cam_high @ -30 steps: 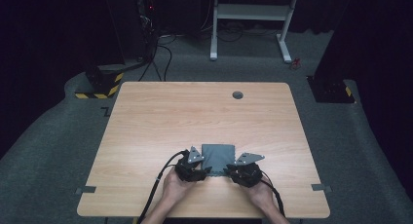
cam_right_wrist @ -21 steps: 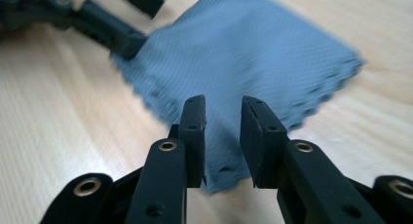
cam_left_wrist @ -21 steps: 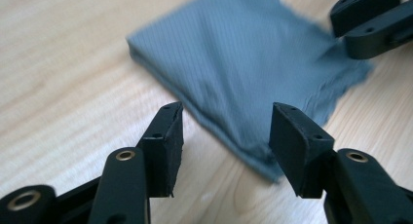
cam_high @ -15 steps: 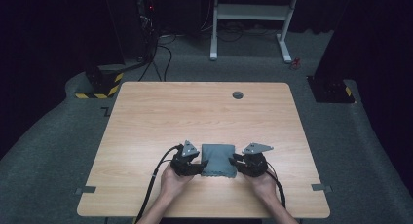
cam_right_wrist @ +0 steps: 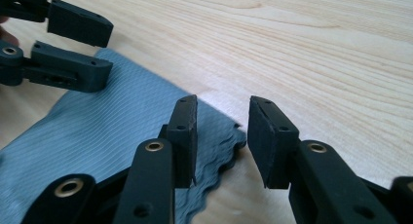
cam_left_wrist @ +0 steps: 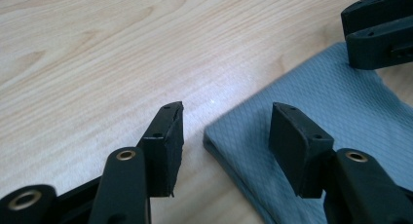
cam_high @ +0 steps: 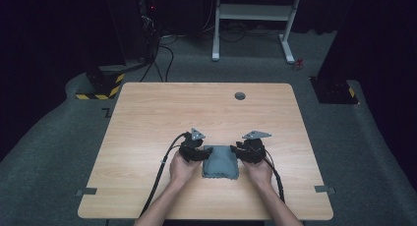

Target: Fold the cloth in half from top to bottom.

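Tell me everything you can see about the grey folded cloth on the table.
The grey-blue folded cloth lies flat near the front edge of the light wooden table, between the two hands. Its weave shows a fine diamond texture, and stacked layers show at its corner. One edge is wavy. Both black grippers sit at its sides with fingers apart, none seen pressing on it.

Each black gripper [cam_high: 202, 155] has brass-coloured pivot rivets, square pads, a grey three-cornered plate and, apparently, a black trailing cable.
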Available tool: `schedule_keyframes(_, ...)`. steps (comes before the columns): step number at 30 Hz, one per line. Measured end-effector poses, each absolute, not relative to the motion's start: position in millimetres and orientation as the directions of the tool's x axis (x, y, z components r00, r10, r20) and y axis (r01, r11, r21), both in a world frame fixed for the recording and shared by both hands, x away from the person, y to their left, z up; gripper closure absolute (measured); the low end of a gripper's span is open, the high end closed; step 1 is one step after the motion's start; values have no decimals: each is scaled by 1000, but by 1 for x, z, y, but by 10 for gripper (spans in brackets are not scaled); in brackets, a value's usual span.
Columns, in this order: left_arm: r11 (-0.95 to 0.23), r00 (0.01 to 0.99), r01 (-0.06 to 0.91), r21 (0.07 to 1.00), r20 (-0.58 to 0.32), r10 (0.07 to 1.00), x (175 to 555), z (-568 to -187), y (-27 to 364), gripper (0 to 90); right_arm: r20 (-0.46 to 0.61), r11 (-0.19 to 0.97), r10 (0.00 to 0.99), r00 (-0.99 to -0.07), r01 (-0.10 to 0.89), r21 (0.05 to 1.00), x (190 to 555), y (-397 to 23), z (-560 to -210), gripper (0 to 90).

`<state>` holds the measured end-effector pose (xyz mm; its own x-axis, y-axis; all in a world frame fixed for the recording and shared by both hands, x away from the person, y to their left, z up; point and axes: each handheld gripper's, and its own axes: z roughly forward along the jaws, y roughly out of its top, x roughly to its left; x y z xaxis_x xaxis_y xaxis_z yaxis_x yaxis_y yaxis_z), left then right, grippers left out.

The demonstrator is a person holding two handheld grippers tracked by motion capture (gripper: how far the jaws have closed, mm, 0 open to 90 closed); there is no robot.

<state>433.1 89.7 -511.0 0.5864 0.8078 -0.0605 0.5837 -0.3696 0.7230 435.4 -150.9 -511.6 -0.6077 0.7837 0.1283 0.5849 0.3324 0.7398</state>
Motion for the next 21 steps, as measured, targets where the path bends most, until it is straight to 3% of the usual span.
schedule_keyframes(6,-401,588,594,697,-36,808,441,-515,86,515,150,317,798,-583,619,719,445,-147,-517,630)
schedule_keyframes(10,-407,594,601,688,-43,804,442,-514,87,567,110,353,798,-593,607,712,448,-145,-519,715)
schedule_keyframes(15,-440,633,593,675,-52,773,443,-511,85,732,65,421,771,-634,583,695,447,-141,-516,877)
schedule_keyframes(21,-475,664,574,667,-41,746,448,-509,87,871,55,431,766,-641,575,695,448,-140,-513,894)
